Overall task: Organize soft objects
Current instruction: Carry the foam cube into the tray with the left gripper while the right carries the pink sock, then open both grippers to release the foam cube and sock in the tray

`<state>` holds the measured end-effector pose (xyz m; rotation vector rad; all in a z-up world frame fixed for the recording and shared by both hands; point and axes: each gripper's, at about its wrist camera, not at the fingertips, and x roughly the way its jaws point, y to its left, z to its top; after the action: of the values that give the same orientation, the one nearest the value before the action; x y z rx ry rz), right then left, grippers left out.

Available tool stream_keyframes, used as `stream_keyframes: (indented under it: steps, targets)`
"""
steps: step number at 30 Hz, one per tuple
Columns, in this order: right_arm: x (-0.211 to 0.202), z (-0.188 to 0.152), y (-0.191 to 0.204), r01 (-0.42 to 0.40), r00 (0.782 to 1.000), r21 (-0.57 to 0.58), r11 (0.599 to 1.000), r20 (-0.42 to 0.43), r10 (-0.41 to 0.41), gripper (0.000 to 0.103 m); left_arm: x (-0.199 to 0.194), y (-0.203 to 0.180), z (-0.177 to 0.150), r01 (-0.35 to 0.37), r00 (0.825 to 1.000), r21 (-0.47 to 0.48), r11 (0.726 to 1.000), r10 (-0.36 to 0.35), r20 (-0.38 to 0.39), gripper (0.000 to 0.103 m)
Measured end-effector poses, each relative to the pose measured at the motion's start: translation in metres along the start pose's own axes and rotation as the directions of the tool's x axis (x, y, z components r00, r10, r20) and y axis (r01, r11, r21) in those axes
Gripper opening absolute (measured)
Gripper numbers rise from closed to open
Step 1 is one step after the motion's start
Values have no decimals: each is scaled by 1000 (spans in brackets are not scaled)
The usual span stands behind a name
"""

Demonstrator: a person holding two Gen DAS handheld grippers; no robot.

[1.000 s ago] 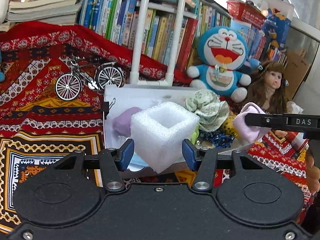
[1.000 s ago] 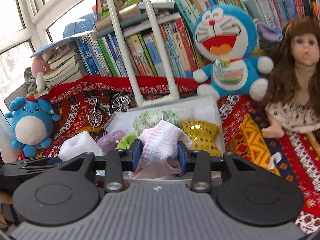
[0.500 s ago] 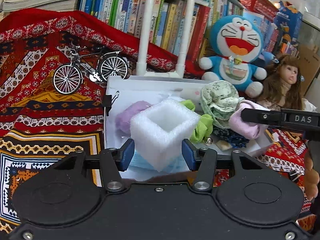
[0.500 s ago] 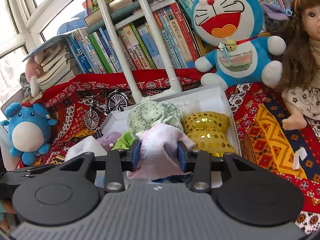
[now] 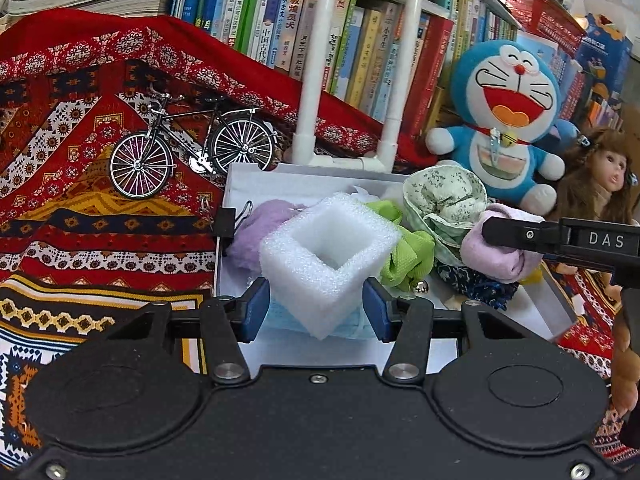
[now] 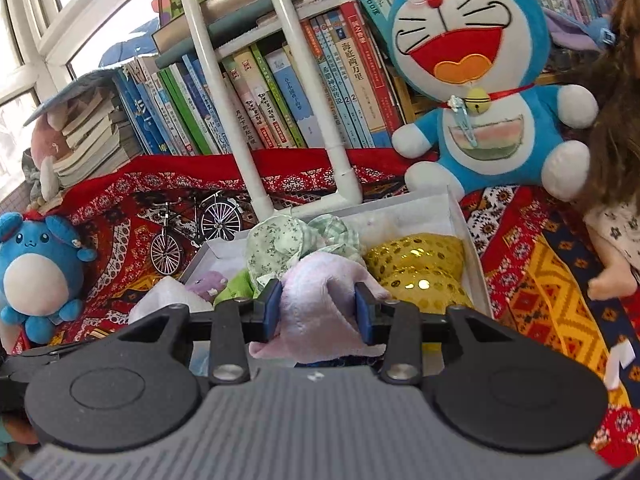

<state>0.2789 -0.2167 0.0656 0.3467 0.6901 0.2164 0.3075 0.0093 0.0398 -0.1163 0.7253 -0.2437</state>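
My left gripper (image 5: 316,309) is shut on a hollow white foam block (image 5: 328,252) and holds it over the near left part of the white box (image 5: 256,176). My right gripper (image 6: 319,309) is shut on a pale pink cloth (image 6: 320,304) over the box's (image 6: 460,216) near middle; it also shows from the side in the left wrist view (image 5: 496,252). In the box lie a purple fluffy piece (image 5: 260,228), a lime green cloth (image 5: 408,248), a green floral cloth (image 5: 444,196), a gold sequin piece (image 6: 420,268) and a blue mask (image 5: 280,316).
A Doraemon plush (image 5: 508,120) and a doll (image 5: 600,176) sit behind and right of the box. A model bicycle (image 5: 192,148) stands to its left on the patterned red cloth (image 5: 80,220). White pipes (image 5: 316,60) and a bookshelf rise behind. A blue plush (image 6: 36,268) sits far left.
Both grippers have moved forward and down over the box, each still holding its item. The box and its contents now look closer and larger.
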Motion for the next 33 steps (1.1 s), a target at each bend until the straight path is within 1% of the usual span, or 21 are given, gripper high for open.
stream_keyframes:
  steps: [4,13,18,20,21,24,28,31,33]
  targets:
    - [6,-1,2,-4,1000,-1,1000,-6,4,43,4,0,-1,-11,1000,3,1000,12,-9,49]
    - [-8,-12,-4,-25,999,-16,1000,-28,25,44,-5,-4,-12,-2,1000,44,999,3,-25,48]
    - [-14,-20,-6,-16,999,-34,999,-51,15,46,-13,-8,-17,4,1000,68,998,-3,-21,51]
    - [-16,-23,-6,-14,998,-36,999,-59,12,48,-16,-10,-19,6,1000,75,997,-4,-24,52]
    - [-17,-24,-6,-13,998,-37,999,-63,11,54,-17,-11,-20,6,1000,80,997,-4,-24,53]
    - [-18,-29,-6,-6,997,-40,999,-78,3,60,-21,-12,-23,-1,1000,85,996,3,-22,56]
    - [-19,-34,-4,5,996,-40,999,-94,-9,64,-26,-11,-25,-6,1000,80,997,7,-19,60]
    - [-20,-36,-4,9,994,-32,999,-113,-13,67,-31,-9,-25,-7,1000,70,998,8,-13,65]
    - [-21,-38,-4,12,993,-31,999,-120,-16,70,-34,-8,-25,-5,1000,64,998,5,-7,71]
